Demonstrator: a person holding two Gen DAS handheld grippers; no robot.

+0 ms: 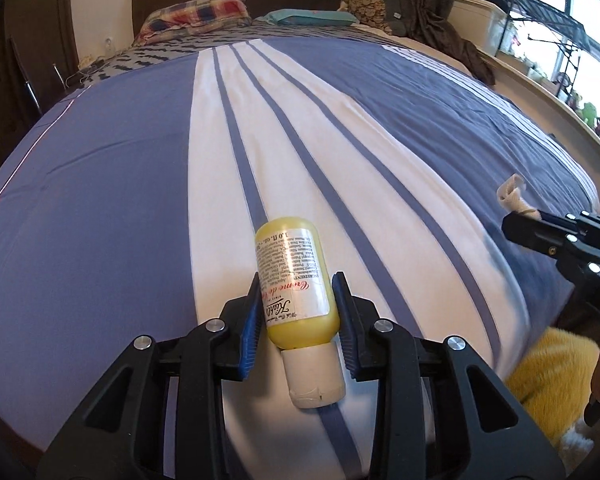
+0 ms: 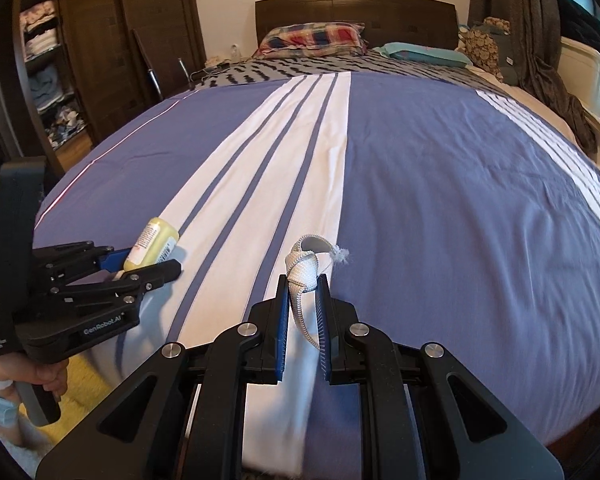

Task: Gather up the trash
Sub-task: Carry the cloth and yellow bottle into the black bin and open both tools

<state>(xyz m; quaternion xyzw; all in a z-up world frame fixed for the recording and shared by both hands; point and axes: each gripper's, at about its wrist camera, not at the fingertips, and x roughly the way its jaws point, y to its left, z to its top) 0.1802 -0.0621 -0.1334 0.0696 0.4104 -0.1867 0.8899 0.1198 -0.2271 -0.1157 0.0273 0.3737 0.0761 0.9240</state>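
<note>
My left gripper [image 1: 298, 288] is shut on a small yellow lotion bottle [image 1: 294, 280] with a white cap, held over the near end of the bed. The bottle [image 2: 152, 244] and the left gripper [image 2: 148, 268] also show at the left of the right wrist view. My right gripper [image 2: 303, 286] is shut on a white woven fabric strap [image 2: 302, 272] with a frayed end, held above the blue and white bedspread [image 2: 440, 184]. In the left wrist view the right gripper [image 1: 518, 220] holds the strap [image 1: 510, 196] at the right edge.
The bed has a dark headboard [image 2: 356, 12], a plaid pillow [image 2: 312, 38] and a teal pillow [image 2: 420, 52]. A wardrobe with clothes [image 2: 48, 64] stands left. A yellow rug [image 1: 552, 380] lies by the bed's foot. A windowsill with items [image 1: 560, 80] runs along the right.
</note>
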